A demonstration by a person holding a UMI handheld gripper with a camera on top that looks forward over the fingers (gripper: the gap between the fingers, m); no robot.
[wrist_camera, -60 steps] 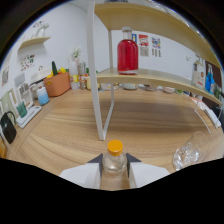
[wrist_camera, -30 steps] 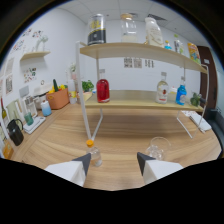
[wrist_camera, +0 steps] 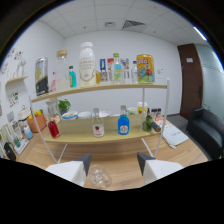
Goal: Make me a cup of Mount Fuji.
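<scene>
Now I am looking across the wooden desk (wrist_camera: 125, 150) at a two-tier wooden shelf (wrist_camera: 100, 89). Starting at the left, a red bottle (wrist_camera: 53, 129) is standing on the lower shelf, then a clear bottle with a red label (wrist_camera: 98, 125), then a blue bottle (wrist_camera: 123, 123). Above, a tall white bottle (wrist_camera: 86, 62) and a yellow can (wrist_camera: 145, 68) are sitting on the upper shelf. My hand-held gripper (wrist_camera: 114, 165) is standing wide apart, holding nothing; a clear glass cup (wrist_camera: 99, 176) is sitting on the desk between its fingers, nearer the left one.
</scene>
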